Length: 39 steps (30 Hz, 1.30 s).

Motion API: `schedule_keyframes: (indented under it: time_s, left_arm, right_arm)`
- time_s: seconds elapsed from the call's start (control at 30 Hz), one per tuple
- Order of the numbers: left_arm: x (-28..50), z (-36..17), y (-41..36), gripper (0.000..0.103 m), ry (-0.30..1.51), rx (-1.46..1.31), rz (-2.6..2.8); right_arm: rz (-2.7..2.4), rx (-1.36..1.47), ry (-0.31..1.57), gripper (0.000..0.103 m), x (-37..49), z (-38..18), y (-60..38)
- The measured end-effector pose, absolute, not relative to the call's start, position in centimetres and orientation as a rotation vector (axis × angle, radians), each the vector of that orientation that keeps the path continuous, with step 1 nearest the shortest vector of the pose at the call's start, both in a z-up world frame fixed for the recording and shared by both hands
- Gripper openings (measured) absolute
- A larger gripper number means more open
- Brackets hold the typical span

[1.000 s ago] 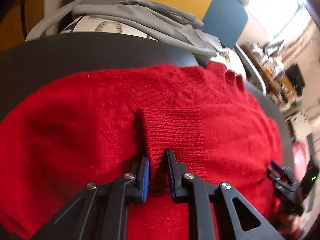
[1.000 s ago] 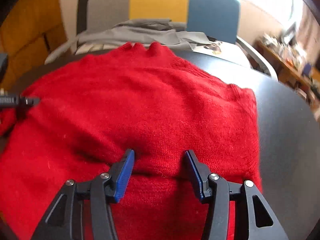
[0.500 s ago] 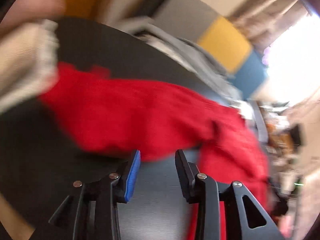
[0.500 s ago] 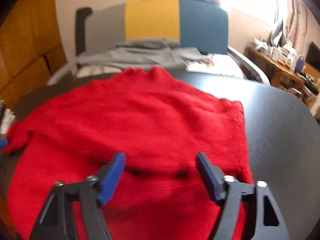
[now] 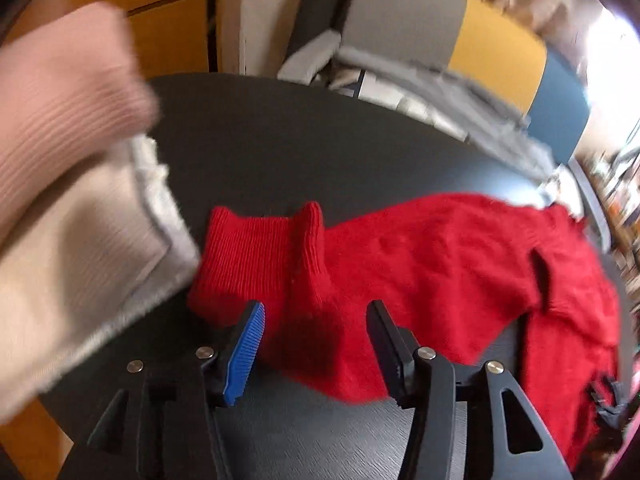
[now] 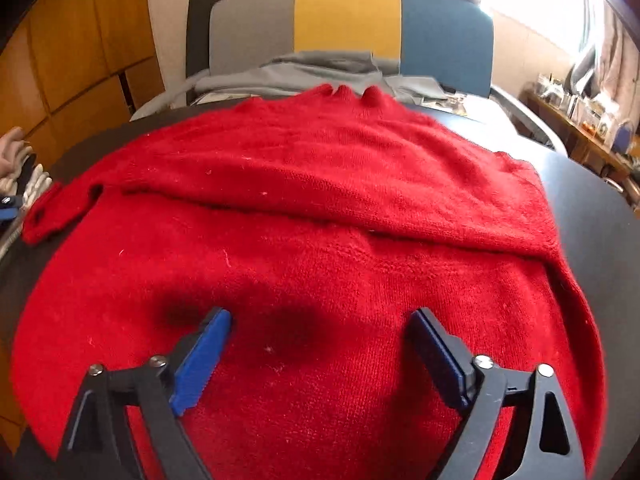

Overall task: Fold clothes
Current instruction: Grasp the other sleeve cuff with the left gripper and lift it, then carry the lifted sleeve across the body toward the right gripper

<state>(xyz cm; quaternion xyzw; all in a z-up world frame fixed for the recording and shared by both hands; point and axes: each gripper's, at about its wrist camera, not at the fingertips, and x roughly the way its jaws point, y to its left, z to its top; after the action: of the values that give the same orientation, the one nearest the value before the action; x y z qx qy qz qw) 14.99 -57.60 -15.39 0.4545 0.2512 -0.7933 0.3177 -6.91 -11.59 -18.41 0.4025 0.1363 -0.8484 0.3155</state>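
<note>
A red knitted sweater [image 6: 320, 208] lies spread on the dark round table [image 6: 592, 216]. One sleeve lies folded across its body, and its cuff [image 6: 52, 210] sticks out at the left edge. In the left wrist view that sleeve [image 5: 400, 248] ends in a ribbed cuff [image 5: 248, 256] on the table [image 5: 280, 140]. My left gripper [image 5: 316, 316] hovers above the sleeve near the cuff, its jaws opening and nothing pressed between them. My right gripper [image 6: 320, 320] hangs over the sweater's lower body, jaws opening wide, not touching the knit.
Folded beige and pink knitwear [image 5: 68, 200] lies at the table's left, close to the cuff. A chair with grey, yellow and blue panels [image 6: 348, 16], draped with grey clothes [image 6: 320, 68], stands behind the table. Cluttered shelves [image 6: 580, 112] are at the far right.
My left gripper let go of the cuff over the sweater's body, swung left to the sleeve end and opened. My right gripper released the knit, widened its jaws and drew back.
</note>
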Motion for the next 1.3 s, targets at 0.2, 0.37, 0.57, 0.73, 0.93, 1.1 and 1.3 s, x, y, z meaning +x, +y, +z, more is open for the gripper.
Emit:
schedule_keyframes:
  time_s: [0.2,0.37,0.57,0.73,0.93,1.1,1.3]
  left_arm:
    - [12.6,-17.9,-59.4,0.054,0.599,1.343,-1.926]
    - [12.5,-18.0,-59.4,0.048,0.611,1.293,-1.877]
    - [14.3,-17.3,-59.3,0.029,0.760,1.144,-1.872]
    - [16.7,-15.8,-59.2,0.007,0.994,0.910,-1.933]
    - [16.4,-10.9,-57.5,0.006,1.091,0.672,-2.125]
    - [10.1,-7.2,-54.8,0.006,1.032,0.660,-2.329]
    - [2.2,-6.4,-46.6,0.006,1.001,0.808,-2.527]
  right_arm:
    - [-2.244,1.045,0.375,0.103,-6.6,-18.8,-11.7]
    - [-2.237,1.041,0.363,0.103,-6.8,-18.9,-11.5]
    - [-2.233,1.038,0.362,0.103,-7.0,-18.9,-11.4]
    - [-2.233,1.036,0.362,0.103,-7.0,-18.9,-11.4]
    - [-2.233,1.032,0.360,0.103,-7.1,-19.0,-11.4]
    - [-2.232,1.030,0.361,0.103,-7.1,-18.9,-11.4]
    - [-2.231,1.027,0.358,0.103,-7.1,-19.0,-11.3]
